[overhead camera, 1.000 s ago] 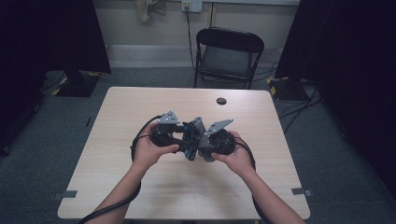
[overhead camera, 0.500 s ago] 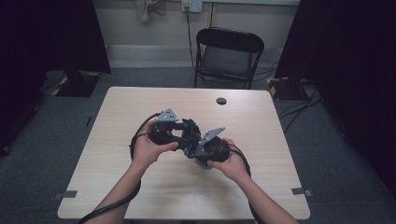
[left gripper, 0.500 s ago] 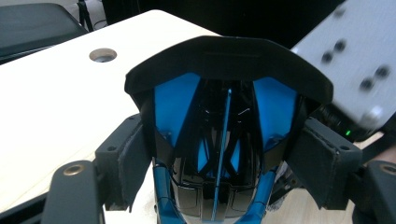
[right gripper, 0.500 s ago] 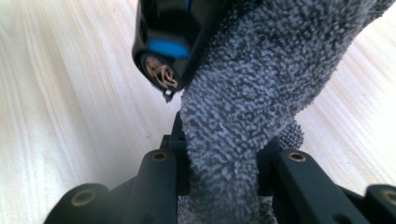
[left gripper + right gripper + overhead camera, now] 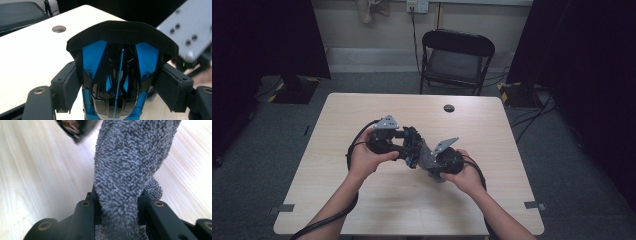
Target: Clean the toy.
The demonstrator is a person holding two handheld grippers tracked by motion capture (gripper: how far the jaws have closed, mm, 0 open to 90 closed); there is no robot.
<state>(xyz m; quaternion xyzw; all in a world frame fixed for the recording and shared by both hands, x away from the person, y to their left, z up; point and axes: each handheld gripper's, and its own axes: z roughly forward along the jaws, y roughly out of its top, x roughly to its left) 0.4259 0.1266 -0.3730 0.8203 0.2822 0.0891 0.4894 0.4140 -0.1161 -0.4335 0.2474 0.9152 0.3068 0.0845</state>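
Observation:
A glossy black and blue mouse [image 5: 120,75] sits between the jaws of my left gripper [image 5: 120,87], whose pads press on both its sides. In the high view the left gripper [image 5: 404,142] holds the mouse [image 5: 411,146] just above the table's middle. My right gripper [image 5: 118,195] is shut on a grey fuzzy cloth [image 5: 125,170], which stands up out of its jaws. From above, the right gripper [image 5: 424,159] points up-left at the mouse, and the cloth [image 5: 426,156] lies against the mouse's near side. The right gripper's grey plate [image 5: 187,30] shows behind the mouse.
The light wooden table [image 5: 362,210] has a round cable hole [image 5: 449,108] near its far edge. A black folding chair [image 5: 457,55] stands beyond the table. Cables trail from both grippers over the table's near part. Dark curtains flank the room.
The right gripper has slid a little toward the person's side and tilted, so it now sits lower right of the left gripper. The left gripper has stayed put.

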